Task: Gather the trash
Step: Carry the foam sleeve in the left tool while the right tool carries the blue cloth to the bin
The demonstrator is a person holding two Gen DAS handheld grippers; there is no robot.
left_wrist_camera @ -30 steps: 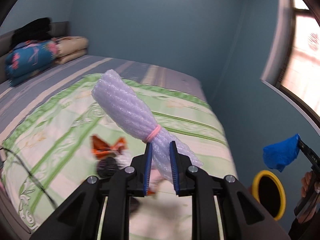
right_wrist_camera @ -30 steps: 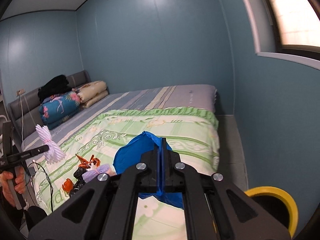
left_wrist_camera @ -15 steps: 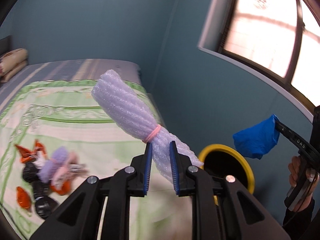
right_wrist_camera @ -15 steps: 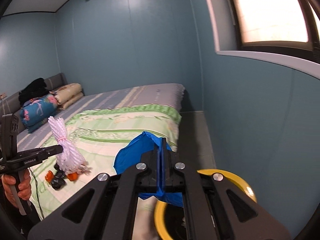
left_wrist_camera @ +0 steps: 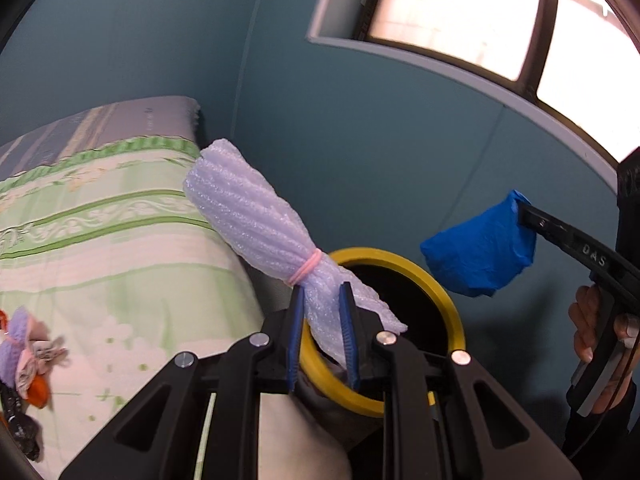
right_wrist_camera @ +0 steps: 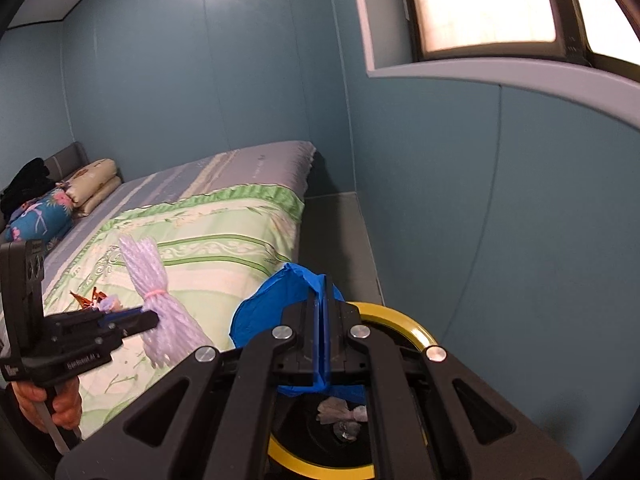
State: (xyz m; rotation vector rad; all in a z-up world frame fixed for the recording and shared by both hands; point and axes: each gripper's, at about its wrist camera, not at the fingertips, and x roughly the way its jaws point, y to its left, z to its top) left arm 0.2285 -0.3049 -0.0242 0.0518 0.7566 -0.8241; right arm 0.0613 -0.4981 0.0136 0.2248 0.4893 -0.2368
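1. Your left claw (left_wrist_camera: 322, 330) is clamped on the tail of the pale lilac foam-net bundle tied with a pink rubber band (left_wrist_camera: 256, 224); the bundle juts over the near rim of the round yellow-rimmed black bin (left_wrist_camera: 444, 300) beside the bed (right_wrist_camera: 224, 236).
2. Your right claw (right_wrist_camera: 321, 336) is clenched on the crumpled blue plastic bag (right_wrist_camera: 272, 300), apparently above the bin mouth.
3. Let go now and the foam could tip back onto the bed.
4. The light bag may drift past the rim.
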